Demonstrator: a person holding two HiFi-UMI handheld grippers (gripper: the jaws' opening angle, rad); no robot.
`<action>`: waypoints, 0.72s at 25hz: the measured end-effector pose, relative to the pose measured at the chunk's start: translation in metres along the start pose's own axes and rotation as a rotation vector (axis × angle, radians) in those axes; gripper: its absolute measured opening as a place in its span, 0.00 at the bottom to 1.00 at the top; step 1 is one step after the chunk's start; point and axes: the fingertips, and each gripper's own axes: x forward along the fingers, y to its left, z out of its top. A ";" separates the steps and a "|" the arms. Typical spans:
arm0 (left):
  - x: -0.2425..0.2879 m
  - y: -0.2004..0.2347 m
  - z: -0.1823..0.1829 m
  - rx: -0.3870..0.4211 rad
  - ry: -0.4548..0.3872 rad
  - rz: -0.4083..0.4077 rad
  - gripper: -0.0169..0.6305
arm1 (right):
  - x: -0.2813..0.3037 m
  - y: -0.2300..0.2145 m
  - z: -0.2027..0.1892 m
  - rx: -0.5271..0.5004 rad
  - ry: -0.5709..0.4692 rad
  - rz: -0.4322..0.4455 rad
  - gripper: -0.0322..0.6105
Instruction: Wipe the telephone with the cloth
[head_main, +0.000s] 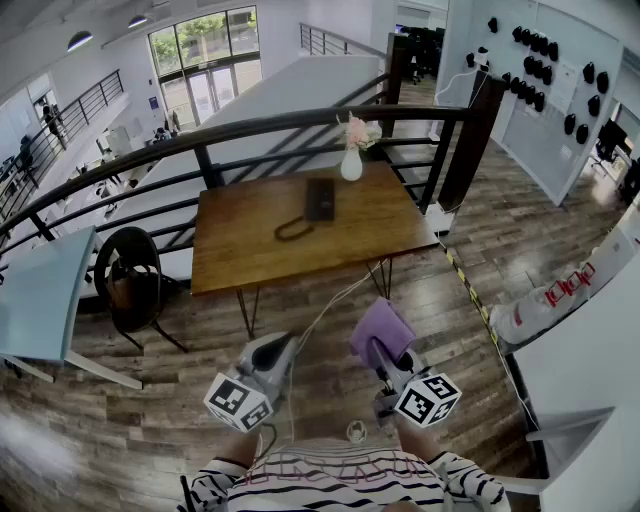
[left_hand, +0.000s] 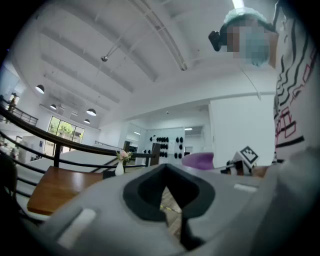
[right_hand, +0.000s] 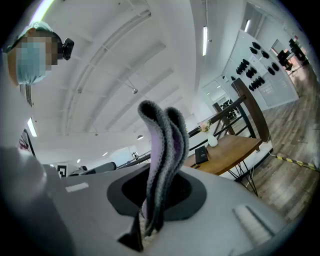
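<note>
Head view has the left gripper (head_main: 272, 352) low over the floor, jaws closed on nothing. Ahead and well apart from it, the telephone (head_main: 319, 198) lies on the table (head_main: 240, 255) near a vase (head_main: 351, 160). The right gripper (head_main: 383, 352) pinches the cloth (head_main: 381, 327) firmly. It would be best to step closer, lay the cloth flat on the telephone and wipe gently, clear of the vase.
</note>
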 end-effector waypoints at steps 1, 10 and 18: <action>0.005 0.004 0.001 -0.001 -0.010 0.004 0.03 | 0.004 -0.004 0.002 0.010 0.001 0.010 0.12; 0.056 0.002 -0.008 -0.009 -0.058 0.071 0.03 | 0.014 -0.054 0.019 0.039 0.053 0.078 0.13; 0.098 -0.005 -0.034 -0.018 -0.054 0.121 0.03 | 0.031 -0.100 0.030 0.051 0.126 0.135 0.13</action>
